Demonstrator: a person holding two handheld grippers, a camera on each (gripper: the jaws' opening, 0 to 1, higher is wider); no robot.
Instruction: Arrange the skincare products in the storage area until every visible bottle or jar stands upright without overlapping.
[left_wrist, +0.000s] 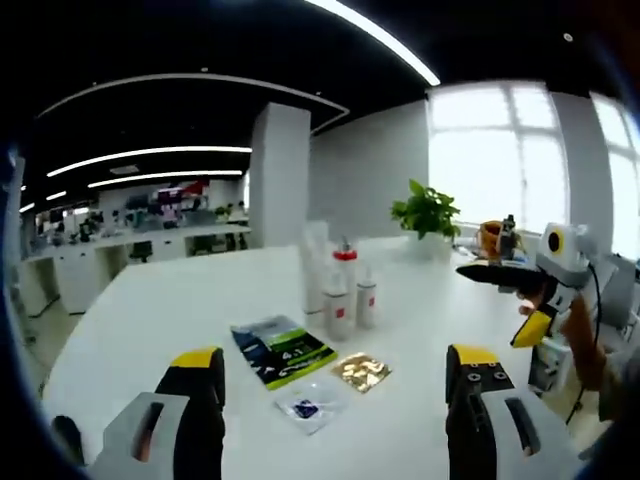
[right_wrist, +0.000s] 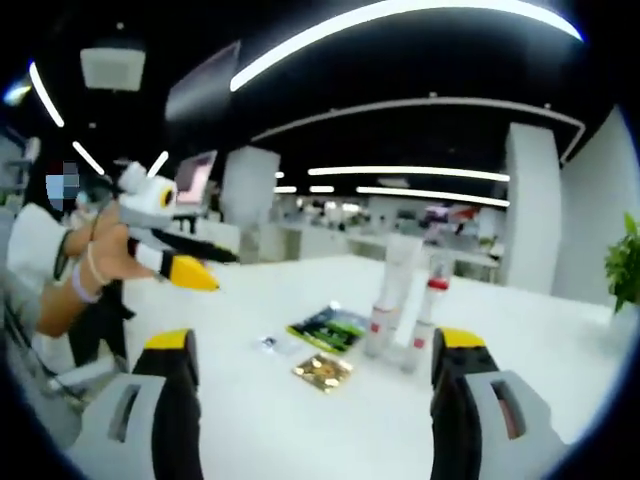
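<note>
Standing together near the middle of the white table (left_wrist: 150, 300), the bottles (left_wrist: 340, 285) all look upright in both views: a tall white tube at the back, a red-capped one and smaller ones pressed close around it. Whether any overlap or lean I cannot tell at this range. Nearer lie a dark green sachet (left_wrist: 282, 350), a gold sachet (left_wrist: 362, 371) and a small clear packet (left_wrist: 306, 408), flat and apart. A potted plant (left_wrist: 427, 212) sits far right. Both tools hover short of the group: left gripper (left_wrist: 335, 375) and right gripper (right_wrist: 315, 365) each with jaws spread wide, holding nothing. Judging from this, little seems left beyond perhaps spacing the bottles.
</note>
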